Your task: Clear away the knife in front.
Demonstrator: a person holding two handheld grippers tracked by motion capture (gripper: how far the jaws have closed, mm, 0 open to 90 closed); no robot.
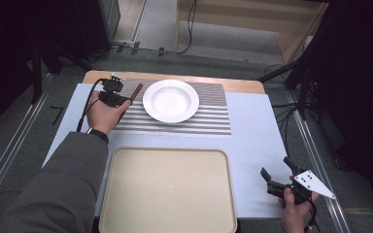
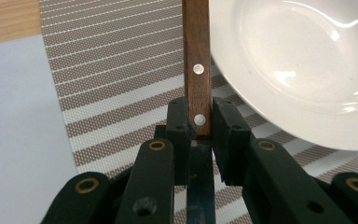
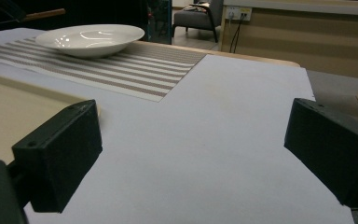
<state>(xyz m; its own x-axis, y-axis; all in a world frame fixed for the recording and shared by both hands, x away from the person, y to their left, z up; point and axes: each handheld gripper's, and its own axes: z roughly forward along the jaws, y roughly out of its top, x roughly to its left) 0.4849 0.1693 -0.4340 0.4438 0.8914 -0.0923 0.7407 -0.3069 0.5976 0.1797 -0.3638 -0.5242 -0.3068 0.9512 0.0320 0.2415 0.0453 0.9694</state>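
A brown wooden handle with two metal rivets is clamped between the jaws of my left gripper; its far end is cut off by the frame. From above, the left gripper is over the left edge of the striped placemat, and the handle points away, just left of the white deep plate. In the left gripper view the plate's rim lies right beside the handle. My right gripper rests at the table's near right corner, open and holding nothing.
A large beige tray with nothing in it sits at the front middle, on the pale table cover. The table's right edge is close to the right gripper. Beyond the table are floor cables and wooden furniture.
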